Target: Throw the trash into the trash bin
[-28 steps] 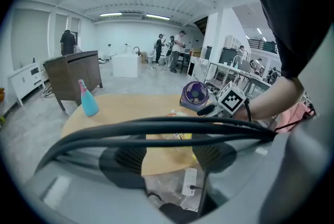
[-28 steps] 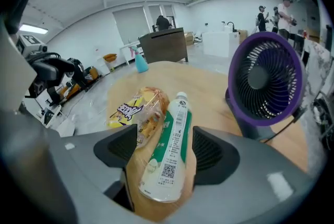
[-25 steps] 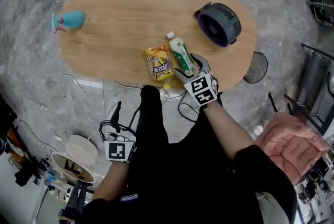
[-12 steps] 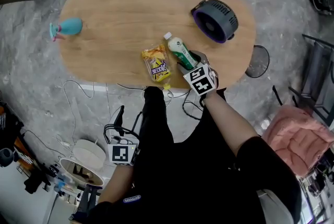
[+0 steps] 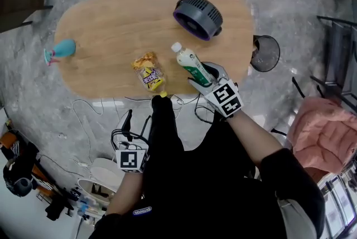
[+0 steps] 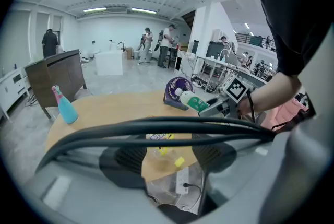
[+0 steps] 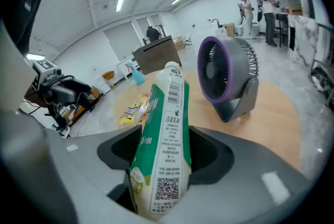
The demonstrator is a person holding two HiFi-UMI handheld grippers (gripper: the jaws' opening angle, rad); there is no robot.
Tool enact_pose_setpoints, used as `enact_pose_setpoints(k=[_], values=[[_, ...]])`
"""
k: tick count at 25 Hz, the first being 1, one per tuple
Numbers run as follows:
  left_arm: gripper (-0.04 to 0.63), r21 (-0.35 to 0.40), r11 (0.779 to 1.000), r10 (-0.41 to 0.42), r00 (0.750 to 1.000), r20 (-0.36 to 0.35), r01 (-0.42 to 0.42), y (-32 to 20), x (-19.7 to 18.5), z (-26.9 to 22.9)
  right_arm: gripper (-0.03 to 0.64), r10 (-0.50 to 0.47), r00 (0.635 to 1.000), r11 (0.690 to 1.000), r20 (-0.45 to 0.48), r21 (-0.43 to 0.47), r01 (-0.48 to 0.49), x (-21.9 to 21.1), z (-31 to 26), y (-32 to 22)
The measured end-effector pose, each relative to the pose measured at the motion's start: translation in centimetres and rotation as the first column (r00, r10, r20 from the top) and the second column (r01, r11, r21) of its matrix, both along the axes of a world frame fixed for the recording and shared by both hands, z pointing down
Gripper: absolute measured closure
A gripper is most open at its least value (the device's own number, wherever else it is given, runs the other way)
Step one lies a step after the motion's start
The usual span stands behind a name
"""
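A green-and-white plastic bottle (image 5: pixel 192 64) (image 7: pixel 162 150) sits between the jaws of my right gripper (image 5: pixel 202 74) (image 7: pixel 162 161), which have just been closing and now press on its lower body. The bottle tilts up over the near edge of the wooden table (image 5: pixel 111 32). A yellow snack bag (image 5: pixel 148 72) (image 7: pixel 131 109) lies on the table to its left. A black mesh trash bin (image 5: pixel 265 54) stands on the floor past the table's right end. My left gripper (image 5: pixel 134 129) (image 6: pixel 169 157) hangs low in front of the table, open and empty, with black cables across its view.
A grey-and-purple fan (image 5: pixel 197 16) (image 7: pixel 229 77) stands on the table behind the bottle. A teal spray bottle (image 5: pixel 61 49) (image 6: pixel 65 105) is at the table's left end. Cables and a power strip (image 6: pixel 182 182) lie on the floor. A pink cushion (image 5: pixel 326 132) is at the right.
The right gripper has closed on the bottle and raised it off the table, away from the snack bag. The left gripper has shifted a little; the view has swung.
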State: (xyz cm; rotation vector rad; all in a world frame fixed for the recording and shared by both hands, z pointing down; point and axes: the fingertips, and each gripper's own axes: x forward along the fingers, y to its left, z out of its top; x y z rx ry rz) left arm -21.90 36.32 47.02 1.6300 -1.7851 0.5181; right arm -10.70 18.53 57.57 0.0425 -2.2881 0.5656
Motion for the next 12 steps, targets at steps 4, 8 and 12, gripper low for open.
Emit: enact_pose_setpoints(k=[4, 8, 12], values=[[0.319, -0.007, 0.999, 0.047, 0.999, 0.001, -0.047, -2.8, 1.9, 0.0, 0.313, 0.078, 0.995, 0.997, 0.067, 0.004, -0.078, 3.5, -2.4, -2.1], [0.319, -0.017, 0.993, 0.119, 0.993, -0.006, -0.119, -5.6, 5.1, 0.0, 0.313, 0.174, 0.982, 0.984, 0.073, 0.012, -0.176, 8.5, -3.2, -4.8], [0.319, -0.021, 0.967, 0.254, 0.967, 0.01, -0.254, -8.7, 8.0, 0.0, 0.313, 0.348, 0.938, 0.938, -0.008, 0.002, -0.348, 16.2, -0.8, -7.6]])
